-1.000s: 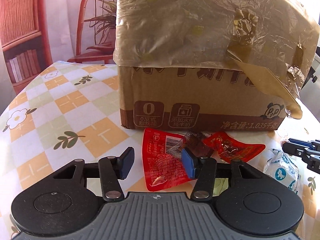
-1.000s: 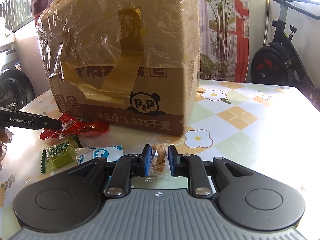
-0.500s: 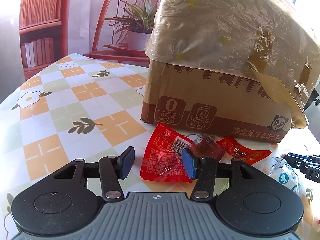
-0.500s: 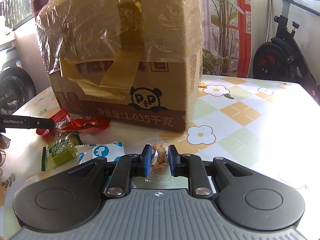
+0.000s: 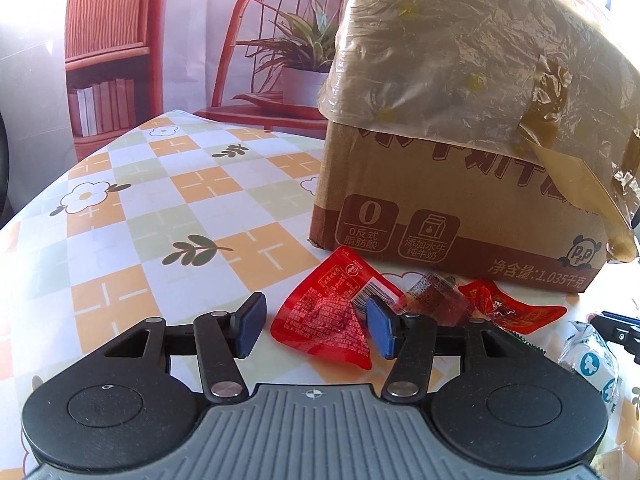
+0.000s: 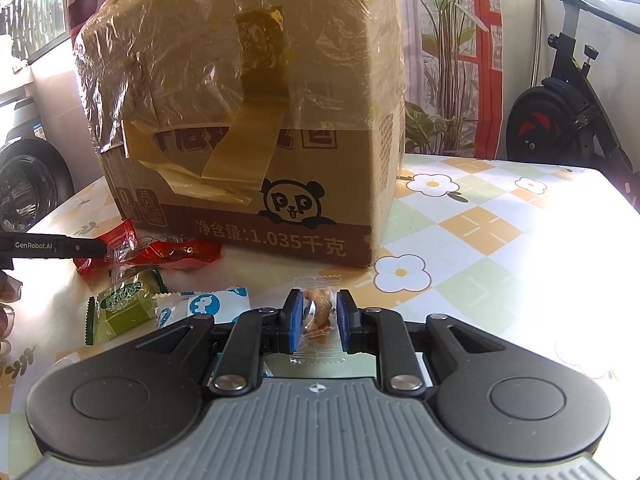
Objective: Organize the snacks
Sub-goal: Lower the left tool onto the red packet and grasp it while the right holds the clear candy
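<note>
Left claw [image 5: 316, 326] spread near 2 red packets [image 5: 328, 316]; right claw [image 6: 318, 320] pinches 1 nut packet [image 6: 317, 314].

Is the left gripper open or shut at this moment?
Open. The left gripper has its blue pads spread wide apart, with a red snack packet lying between them, ungripped.

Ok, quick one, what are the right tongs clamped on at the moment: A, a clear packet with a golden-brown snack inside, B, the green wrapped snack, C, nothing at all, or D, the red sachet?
A: in the right wrist view the right tongs have both blue pads pressed against the clear packet, while the green wrapped snack and the red sachet lie on the table.
</note>
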`<control>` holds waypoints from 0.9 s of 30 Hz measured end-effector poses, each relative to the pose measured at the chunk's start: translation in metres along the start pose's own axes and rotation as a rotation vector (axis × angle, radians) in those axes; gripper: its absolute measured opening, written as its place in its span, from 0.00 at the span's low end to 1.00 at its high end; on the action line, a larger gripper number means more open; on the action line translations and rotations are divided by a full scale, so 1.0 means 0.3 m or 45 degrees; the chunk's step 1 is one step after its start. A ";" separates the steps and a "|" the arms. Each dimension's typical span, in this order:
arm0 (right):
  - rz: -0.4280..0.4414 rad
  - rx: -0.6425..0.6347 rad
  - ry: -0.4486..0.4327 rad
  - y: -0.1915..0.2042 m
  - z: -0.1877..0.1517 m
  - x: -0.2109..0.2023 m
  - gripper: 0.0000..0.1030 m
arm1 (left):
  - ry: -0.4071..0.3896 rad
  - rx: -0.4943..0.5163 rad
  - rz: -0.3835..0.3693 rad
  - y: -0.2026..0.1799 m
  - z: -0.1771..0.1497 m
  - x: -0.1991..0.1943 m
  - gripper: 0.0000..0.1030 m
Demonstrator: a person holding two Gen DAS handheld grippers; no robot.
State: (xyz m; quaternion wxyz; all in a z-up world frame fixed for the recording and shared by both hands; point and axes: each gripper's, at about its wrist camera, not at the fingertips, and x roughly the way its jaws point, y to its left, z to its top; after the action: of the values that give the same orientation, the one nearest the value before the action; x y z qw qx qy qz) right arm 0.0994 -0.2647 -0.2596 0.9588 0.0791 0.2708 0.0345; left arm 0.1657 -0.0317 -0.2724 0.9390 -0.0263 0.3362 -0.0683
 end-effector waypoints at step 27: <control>0.011 -0.005 -0.020 0.000 0.000 -0.009 0.19 | 0.005 0.158 0.043 -0.042 0.020 -0.085 0.35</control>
State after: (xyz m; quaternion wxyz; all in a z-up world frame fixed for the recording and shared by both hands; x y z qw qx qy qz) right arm 0.0971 -0.2651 -0.2581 0.9609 0.0786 0.2627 0.0385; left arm 0.1485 -0.0405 -0.2506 0.9391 0.0378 0.3335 -0.0734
